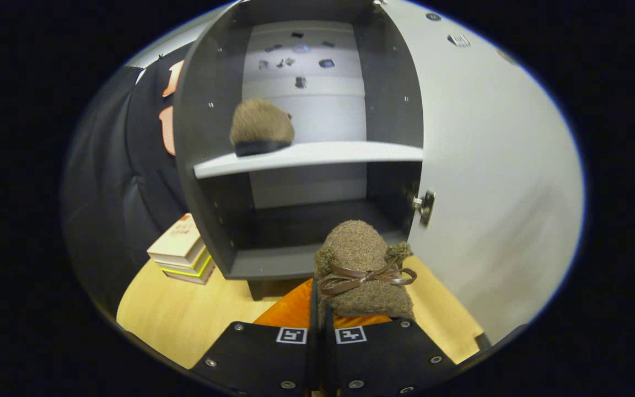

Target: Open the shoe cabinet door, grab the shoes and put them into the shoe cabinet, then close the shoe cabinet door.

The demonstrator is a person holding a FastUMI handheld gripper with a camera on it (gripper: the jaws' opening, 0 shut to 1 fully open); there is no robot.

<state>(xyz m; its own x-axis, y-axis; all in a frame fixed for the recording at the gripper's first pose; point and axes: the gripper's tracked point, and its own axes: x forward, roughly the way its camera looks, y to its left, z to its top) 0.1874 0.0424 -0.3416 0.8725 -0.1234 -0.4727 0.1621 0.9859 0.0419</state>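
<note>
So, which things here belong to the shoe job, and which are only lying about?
Job:
- dark grey shoe cabinet with its white door open
- brown fuzzy shoe on the white shelf
- brown fuzzy shoe with ribbon bow, gripped by the claw

Lying about:
- stack of books

The fuzzy brown cloth shoe (362, 263) just below the dark grey shoe cabinet (215, 165) looks woolly and rough, with a shiny smooth brown ribbon bow (362, 277). The cabinet's boards look smooth and matt, its small hinge (425, 207) shiny metal. Under it, the pale wooden floor (185, 314) looks smooth.
</note>
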